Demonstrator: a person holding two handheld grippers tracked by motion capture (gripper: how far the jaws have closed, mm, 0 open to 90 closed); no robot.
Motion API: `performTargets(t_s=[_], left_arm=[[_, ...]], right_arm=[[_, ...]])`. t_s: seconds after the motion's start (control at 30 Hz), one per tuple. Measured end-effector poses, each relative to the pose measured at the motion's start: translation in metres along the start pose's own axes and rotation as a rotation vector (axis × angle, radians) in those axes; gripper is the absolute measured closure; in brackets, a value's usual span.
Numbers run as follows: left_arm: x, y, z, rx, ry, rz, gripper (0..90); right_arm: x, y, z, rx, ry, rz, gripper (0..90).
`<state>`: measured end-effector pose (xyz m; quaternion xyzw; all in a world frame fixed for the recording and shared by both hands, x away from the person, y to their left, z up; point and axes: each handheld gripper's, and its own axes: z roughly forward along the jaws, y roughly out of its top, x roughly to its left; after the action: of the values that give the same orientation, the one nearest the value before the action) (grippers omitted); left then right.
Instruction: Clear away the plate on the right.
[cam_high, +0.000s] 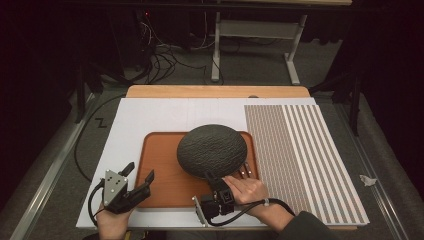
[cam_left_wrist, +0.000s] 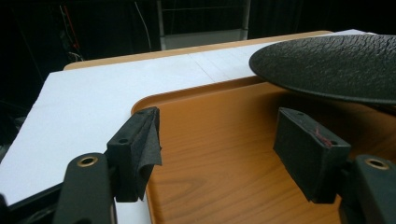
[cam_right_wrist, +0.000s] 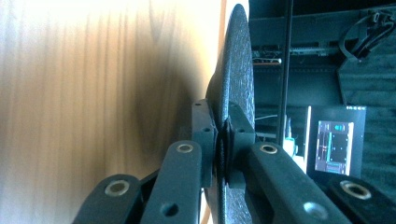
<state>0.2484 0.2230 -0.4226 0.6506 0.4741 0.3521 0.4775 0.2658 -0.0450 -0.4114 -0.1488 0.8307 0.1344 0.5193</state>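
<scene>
Over the tray (cam_high: 160, 187), the right gripper (cam_high: 212, 179) pinches the plate (cam_high: 212, 150) by its near rim; such an edge-only grip could let it tilt or slip and clatter down. The left gripper (cam_high: 141, 175) gapes empty nearby.

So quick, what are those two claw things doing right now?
Left gripper: fingers open, holding nothing, beside the wooden tray.
Right gripper: fingers closed on the rim of the black plate.

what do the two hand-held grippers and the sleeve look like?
Both hand-held grippers, left and right, are black with two blocky jaws. A grey three-cornered plate tops the left. Black cables trail from each. The right sleeve is dark grey.
</scene>
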Motion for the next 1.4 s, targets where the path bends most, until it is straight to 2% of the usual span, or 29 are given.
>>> performTargets(t_s=[0.43,0.73,1.03,1.4], left_arm=[[0.000,0.000,-0.001,-0.005,0.002,-0.002,31.7],[0.001,0.000,-0.001,-0.006,0.001,-0.004,31.7],[0.001,0.000,0.000,-0.004,0.000,-0.003,31.7],[0.000,0.000,0.000,-0.001,-0.002,0.003,31.7]], right_arm=[[0.008,0.017,0.010,-0.032,0.031,-0.017,87.8],[0.013,0.027,0.014,-0.056,0.034,-0.023,87.8],[0.020,0.034,0.023,-0.049,0.064,-0.037,87.5],[0.029,0.037,0.031,-0.056,0.069,-0.044,87.8]])
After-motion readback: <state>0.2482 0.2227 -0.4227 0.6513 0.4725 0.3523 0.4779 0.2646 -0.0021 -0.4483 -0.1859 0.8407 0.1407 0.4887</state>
